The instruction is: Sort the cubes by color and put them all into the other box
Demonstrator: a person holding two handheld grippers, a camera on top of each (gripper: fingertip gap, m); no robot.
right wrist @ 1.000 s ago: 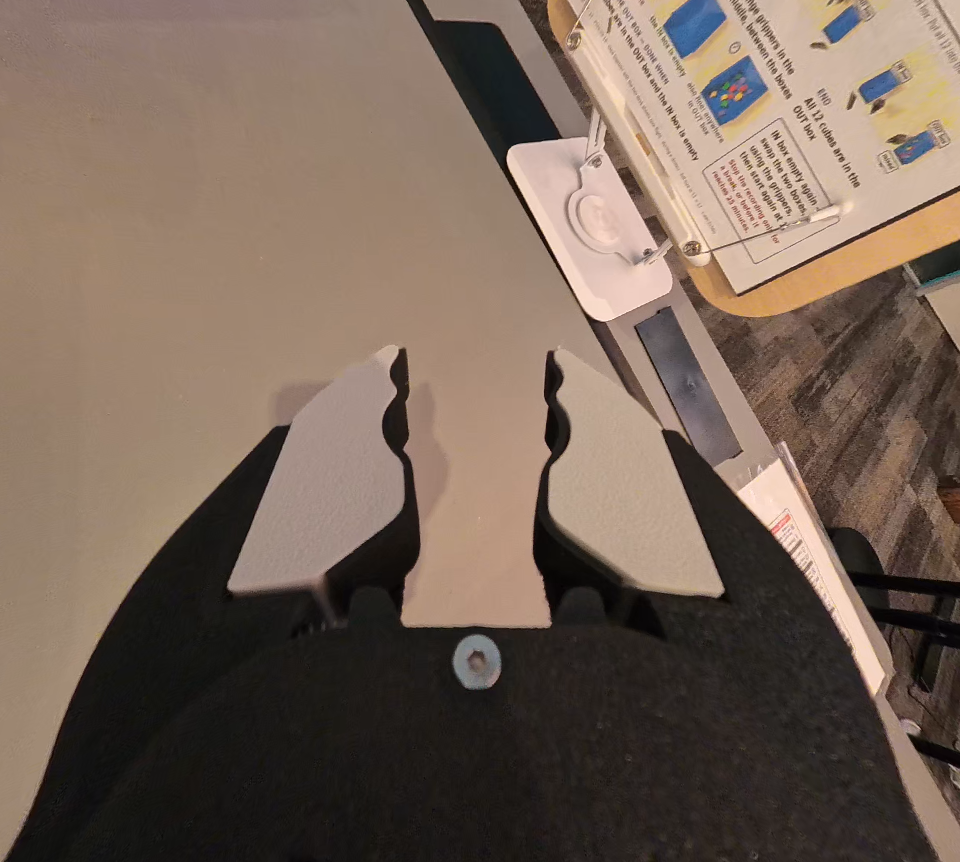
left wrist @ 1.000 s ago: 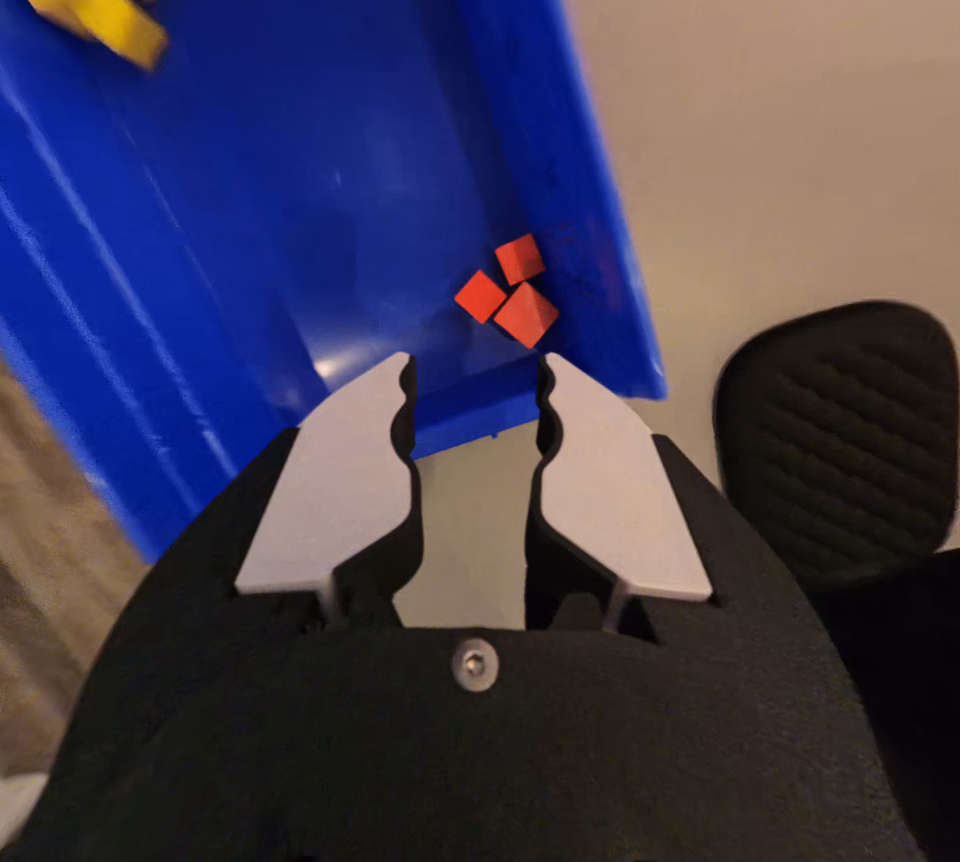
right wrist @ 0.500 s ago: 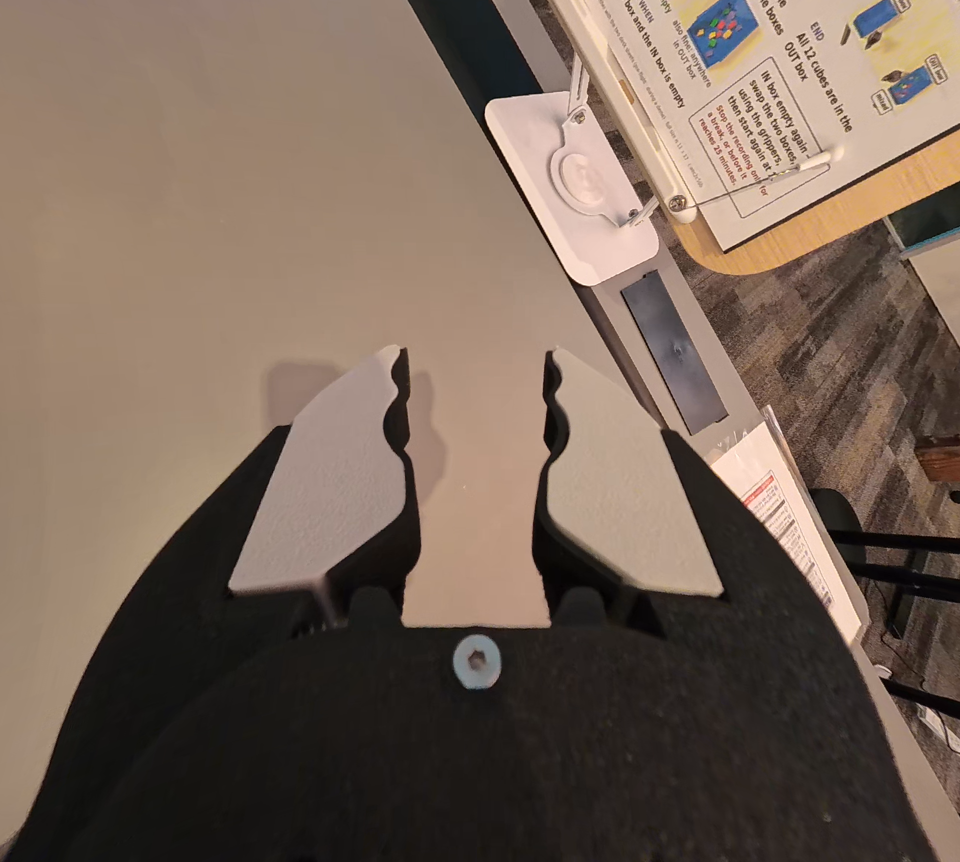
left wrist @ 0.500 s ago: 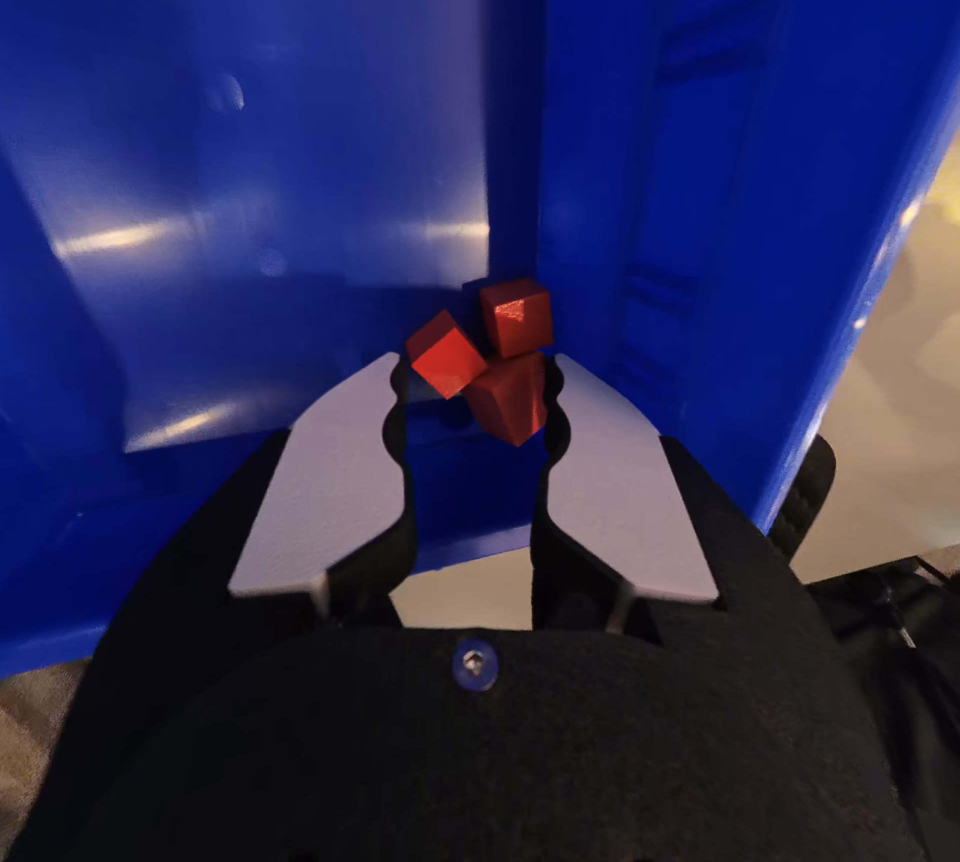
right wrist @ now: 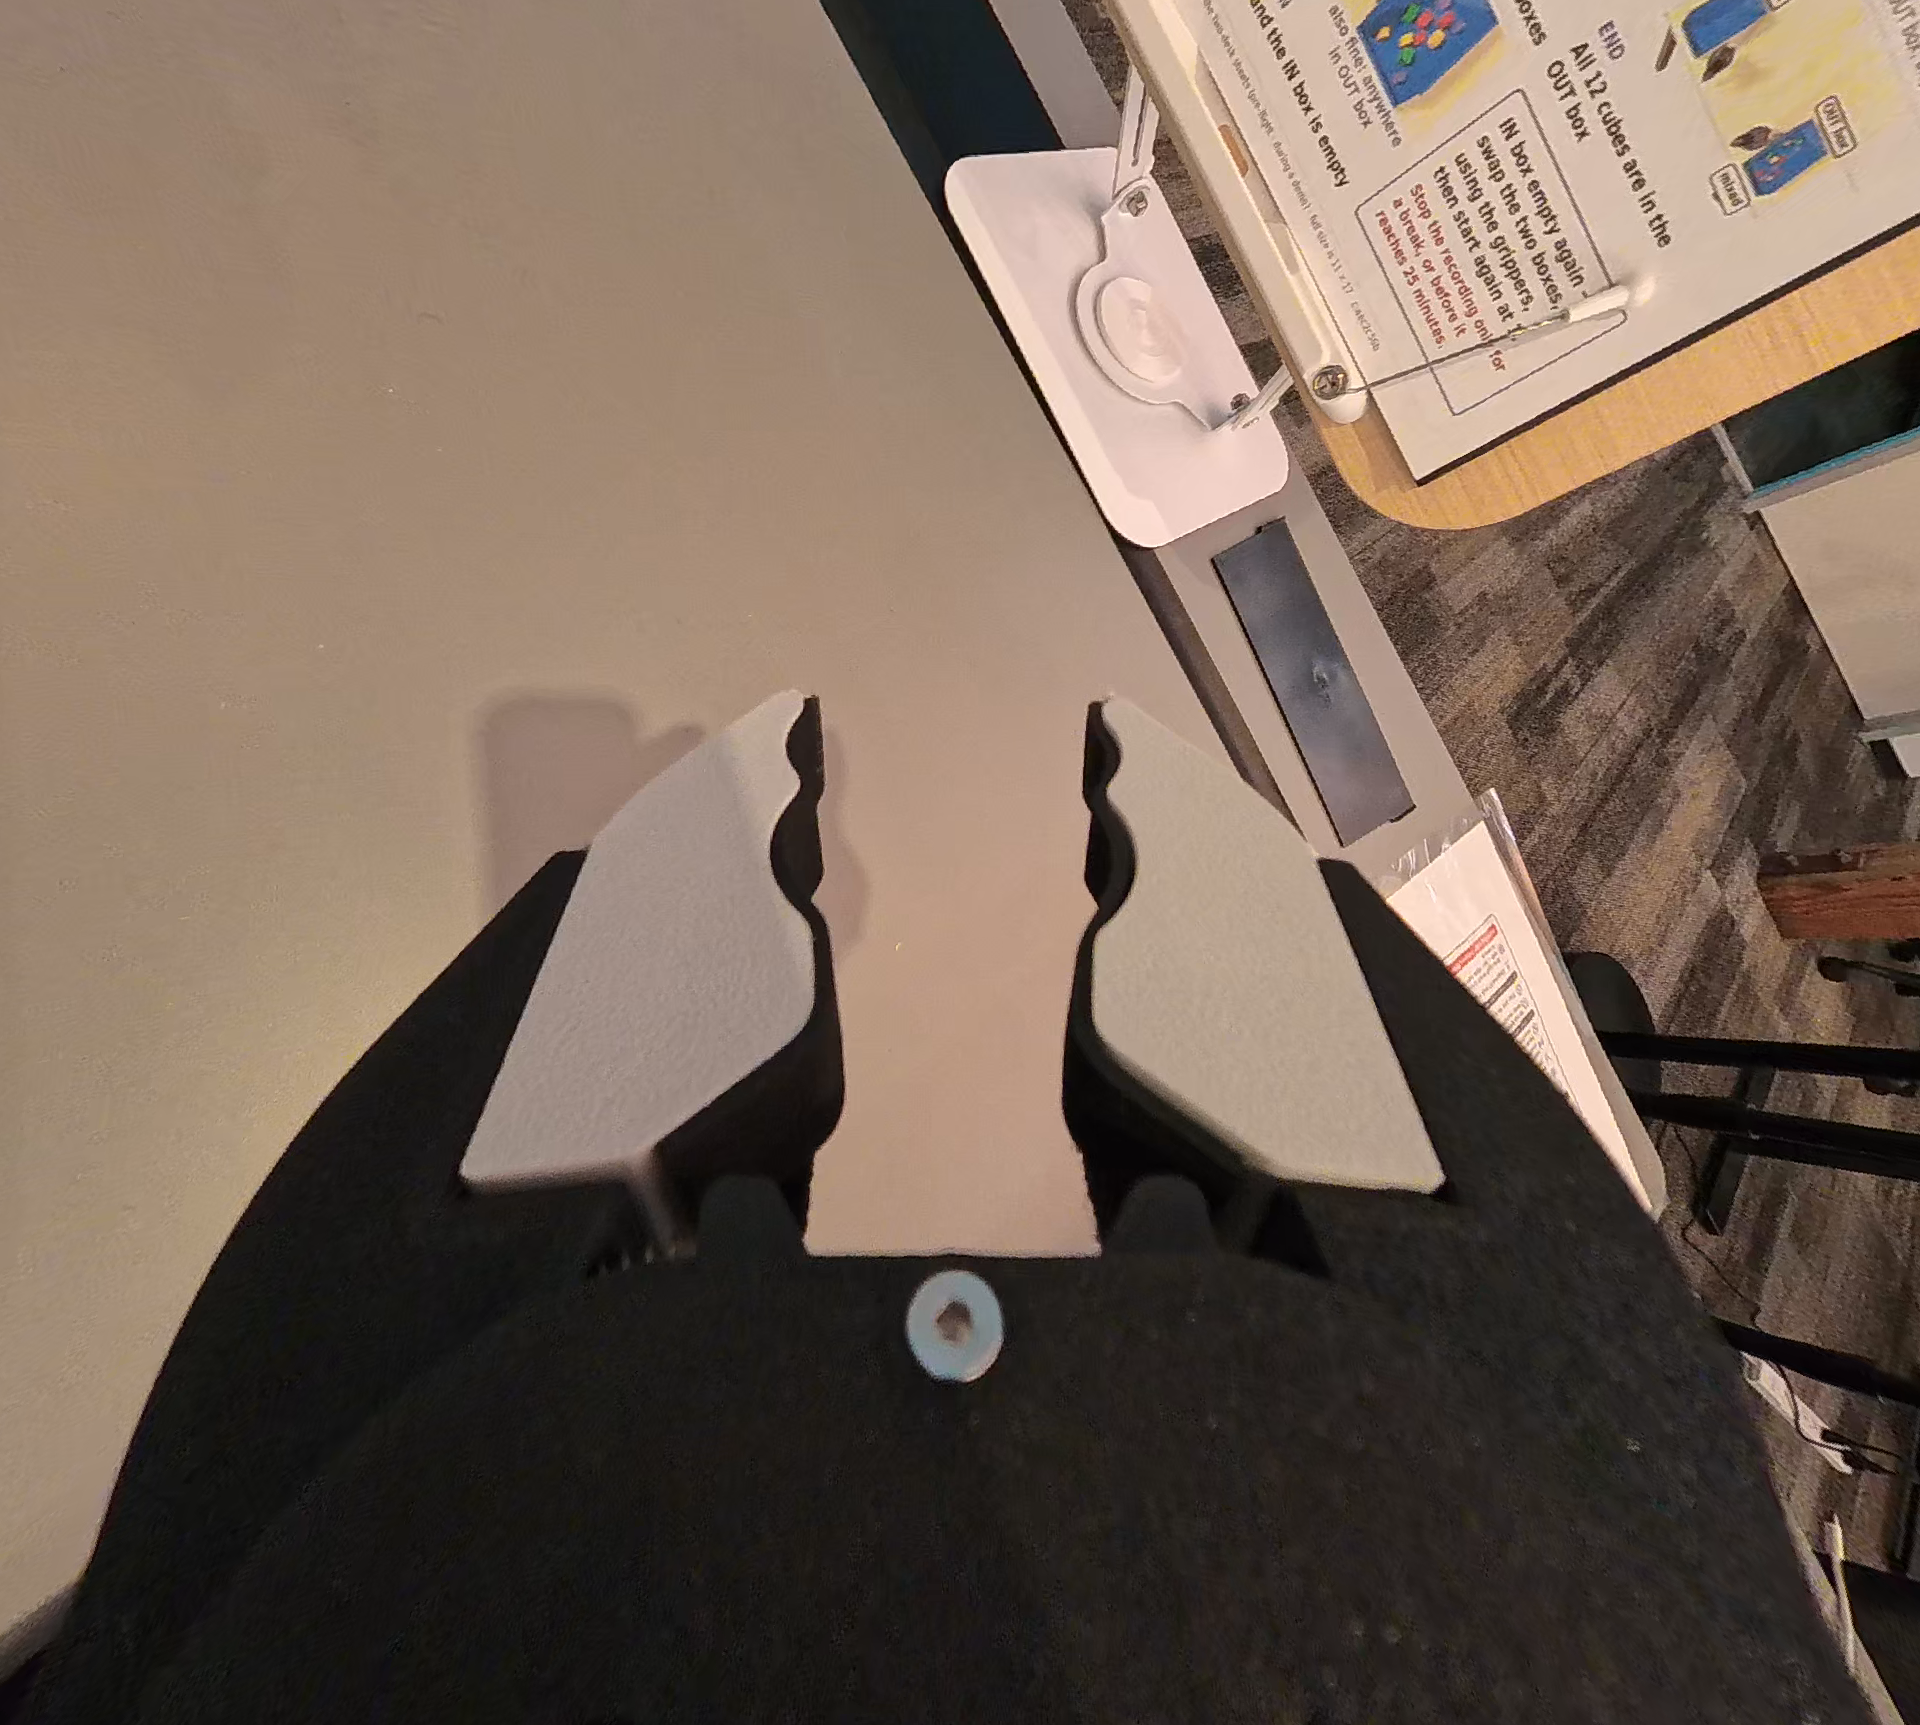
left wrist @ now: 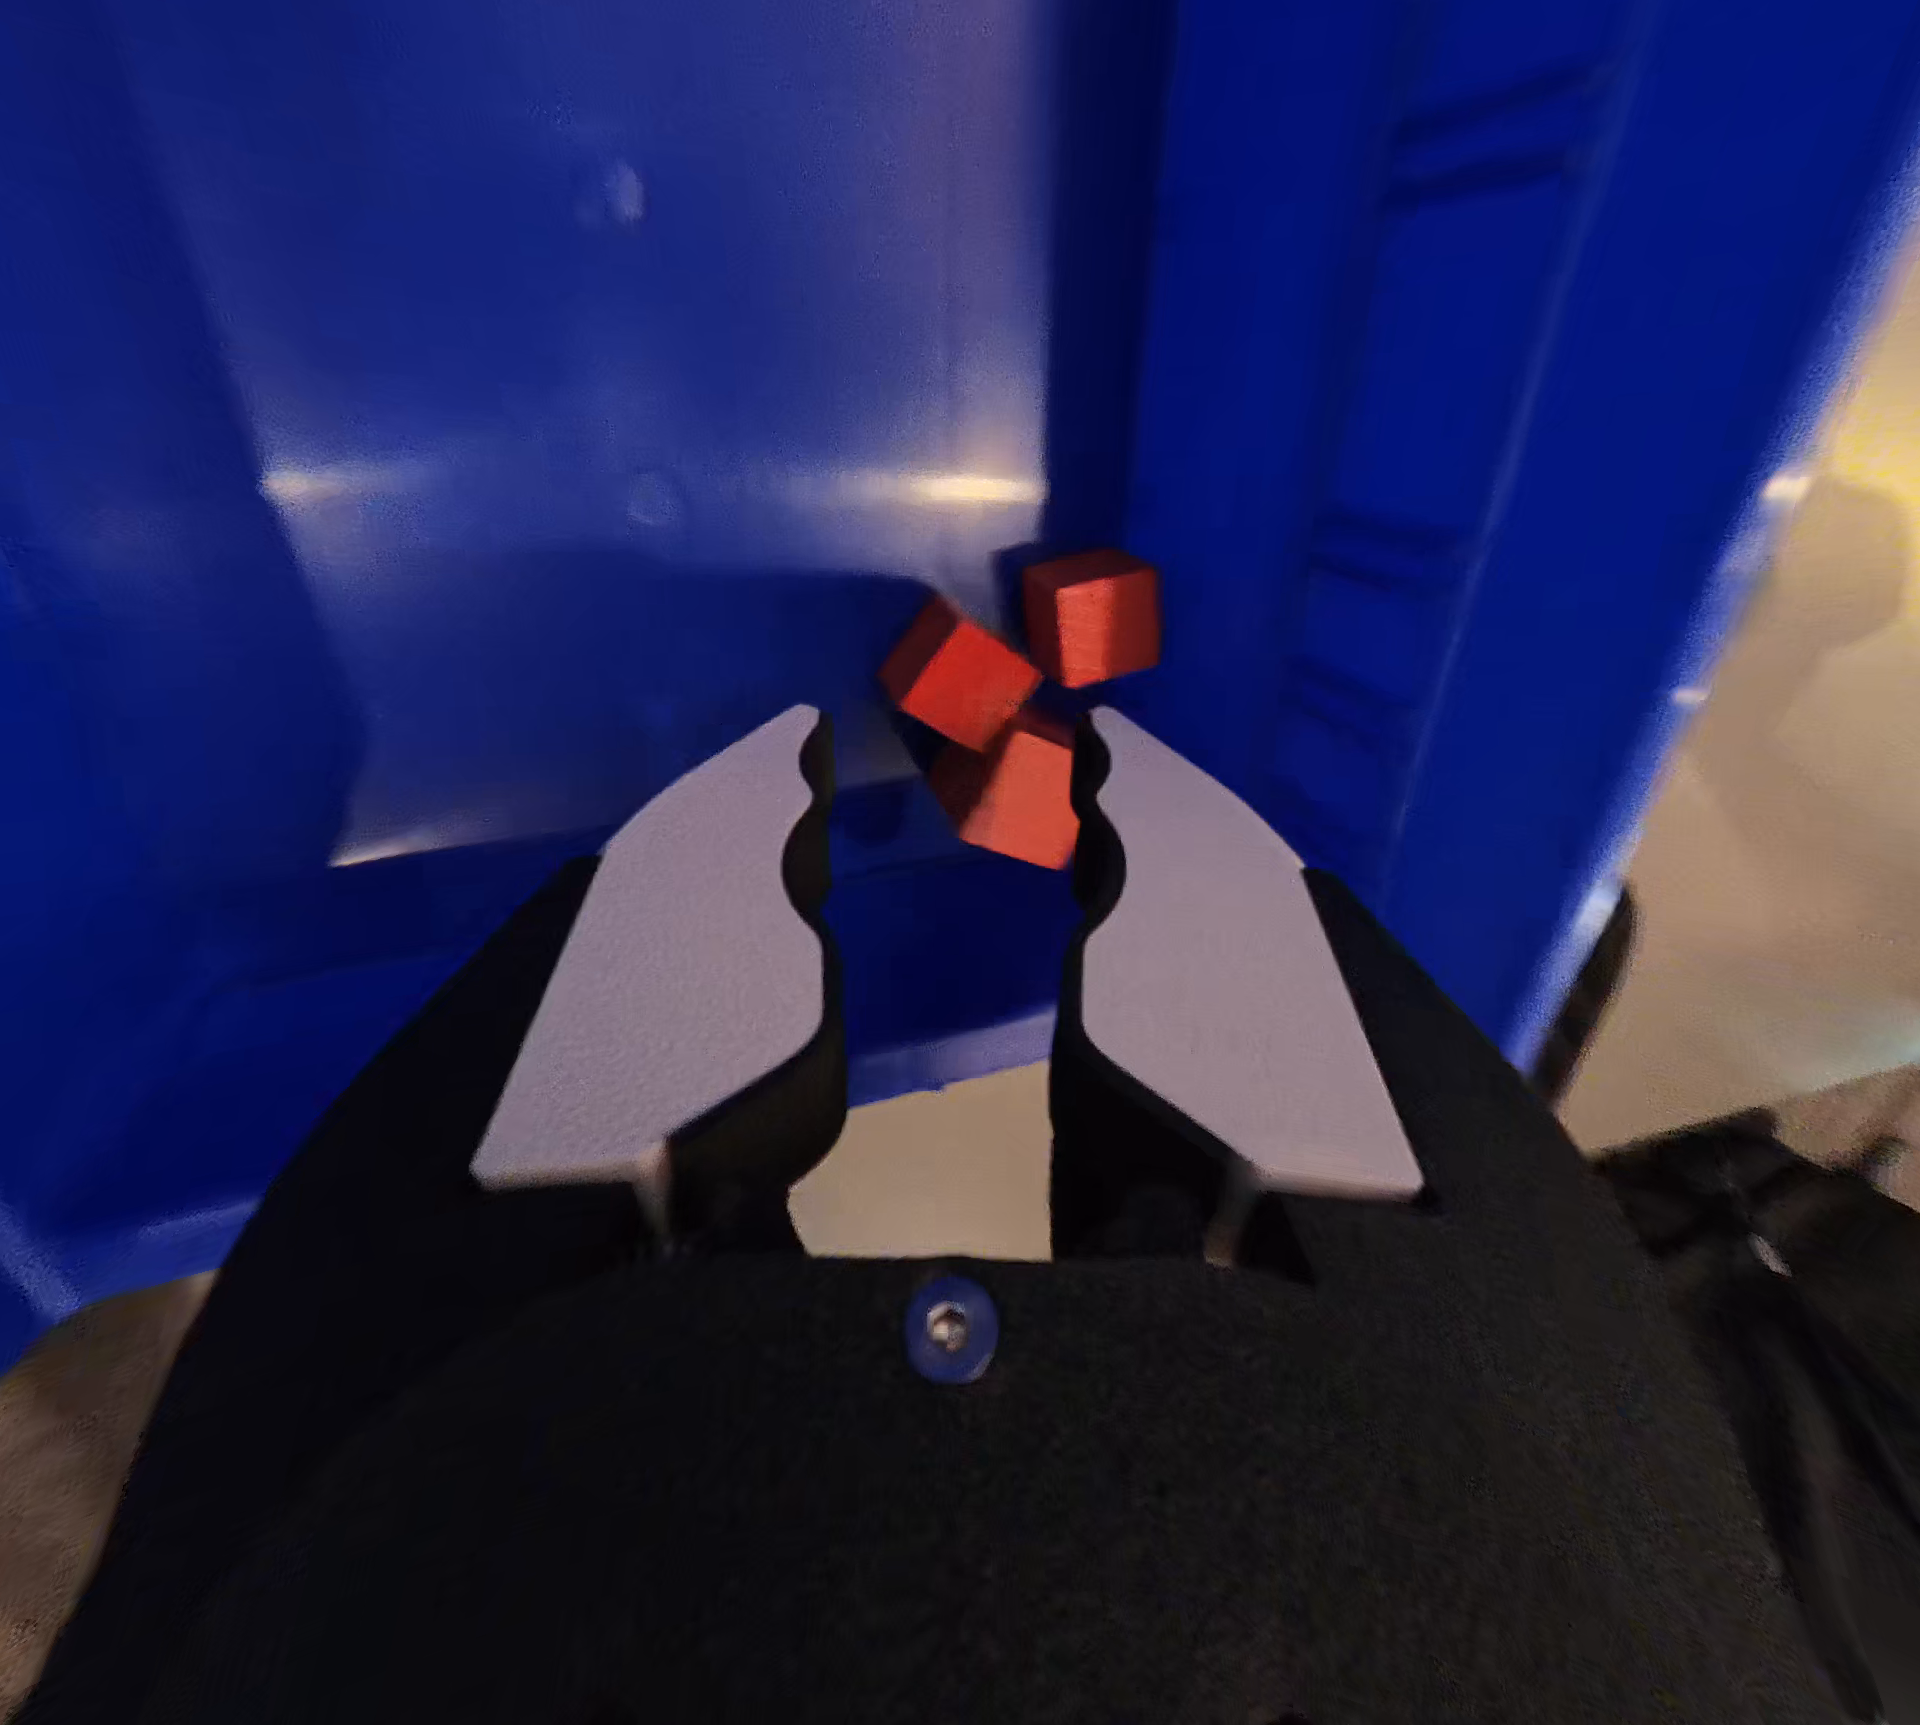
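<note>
Blue box (left wrist: 623, 325) fills my left view; three red cubes (left wrist: 966, 683) cluster in its corner. My left gripper (left wrist: 951, 719) fingers are spread, nearest cube by the right fingertip. Right gripper (right wrist: 951, 719) fingers released over bare worktop (right wrist: 416, 273).

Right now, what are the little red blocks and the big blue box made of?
The red blocks look like painted wood: flat, dull colour with sharp edges and no shine, though matte plastic is possible. The blue box looks like hard, glossy plastic: bright streaks of light reflect off its smooth floor, and its side wall has moulded ribs.
</note>
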